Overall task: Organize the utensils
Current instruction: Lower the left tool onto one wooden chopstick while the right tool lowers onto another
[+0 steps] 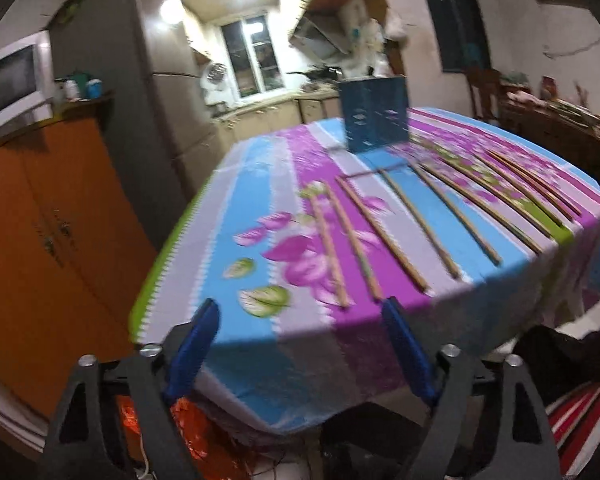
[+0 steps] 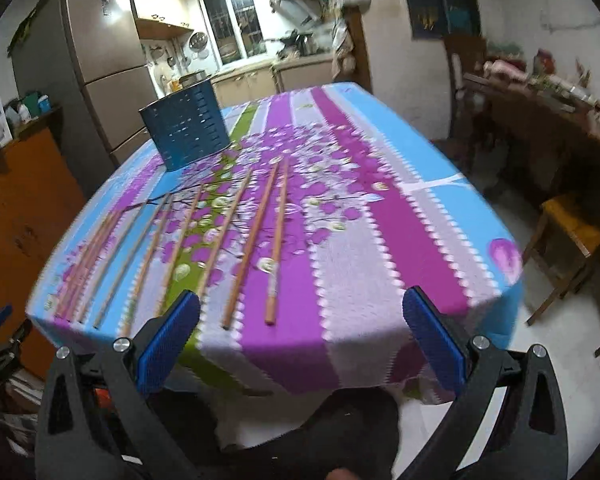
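On the floral tabletop (image 1: 260,264) chopsticks (image 1: 396,232) are lying in a row, long axes pointing away toward the blue holder (image 1: 374,114) — we are holding both tools, left tool (image 1: 300,340) and right tool (image 2: 302,332), spread and empty, at their near ends.

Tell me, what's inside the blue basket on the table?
The blue basket stands upright on the tablecloth, nothing poking above its rim. Its walls hide the inside. The chopsticks all lie outside.
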The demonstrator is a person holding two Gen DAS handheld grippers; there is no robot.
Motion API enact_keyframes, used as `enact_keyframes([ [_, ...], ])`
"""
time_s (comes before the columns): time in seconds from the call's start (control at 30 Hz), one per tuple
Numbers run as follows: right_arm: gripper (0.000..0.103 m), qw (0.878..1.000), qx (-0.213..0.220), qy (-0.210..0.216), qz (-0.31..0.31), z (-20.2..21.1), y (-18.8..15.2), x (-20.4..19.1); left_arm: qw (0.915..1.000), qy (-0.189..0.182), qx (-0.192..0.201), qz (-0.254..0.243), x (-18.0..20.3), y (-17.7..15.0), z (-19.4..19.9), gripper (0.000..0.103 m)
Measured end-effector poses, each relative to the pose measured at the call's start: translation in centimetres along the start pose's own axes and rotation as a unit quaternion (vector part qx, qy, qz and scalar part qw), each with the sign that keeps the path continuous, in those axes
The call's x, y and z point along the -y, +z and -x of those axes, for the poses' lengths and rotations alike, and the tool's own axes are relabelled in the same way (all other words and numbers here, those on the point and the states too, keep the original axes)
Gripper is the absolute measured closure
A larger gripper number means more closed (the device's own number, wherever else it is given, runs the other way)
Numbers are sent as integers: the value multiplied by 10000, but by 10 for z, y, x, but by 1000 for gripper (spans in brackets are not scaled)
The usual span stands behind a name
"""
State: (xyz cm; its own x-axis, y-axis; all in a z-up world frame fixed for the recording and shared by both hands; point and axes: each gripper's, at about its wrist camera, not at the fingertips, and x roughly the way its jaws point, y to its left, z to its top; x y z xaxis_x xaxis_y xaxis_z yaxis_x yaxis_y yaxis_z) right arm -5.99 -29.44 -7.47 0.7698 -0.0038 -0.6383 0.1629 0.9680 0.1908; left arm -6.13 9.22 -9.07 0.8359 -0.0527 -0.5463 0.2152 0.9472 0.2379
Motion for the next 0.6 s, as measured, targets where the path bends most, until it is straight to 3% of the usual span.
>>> enact_keyframes([
  [0.1,5,9997,-94,-97,219,-2,-10,-4,9998,-168,-74,-103,11,0,-7,53],
  [0.2,18,9991,-230,-158,329,-8,-15,-6,9994,-315,-149,-83,16,0,-18,67],
  [0.3,45,9981,-142,-235,556,-11,-18,-9,9990,-372,-263,19,14,-1,-31,82],
  [0.37,62,9971,-101,-234,711,-12,-19,-11,9985,-415,-303,163,7,-1,-39,83],
  [0.43,72,9960,-88,-122,875,-15,-20,-17,9983,-452,-309,182,6,-2,-42,83],
  [0.6,75,9949,-147,86,997,-27,-21,-24,9987,-466,-192,14,10,-2,-46,83],
])
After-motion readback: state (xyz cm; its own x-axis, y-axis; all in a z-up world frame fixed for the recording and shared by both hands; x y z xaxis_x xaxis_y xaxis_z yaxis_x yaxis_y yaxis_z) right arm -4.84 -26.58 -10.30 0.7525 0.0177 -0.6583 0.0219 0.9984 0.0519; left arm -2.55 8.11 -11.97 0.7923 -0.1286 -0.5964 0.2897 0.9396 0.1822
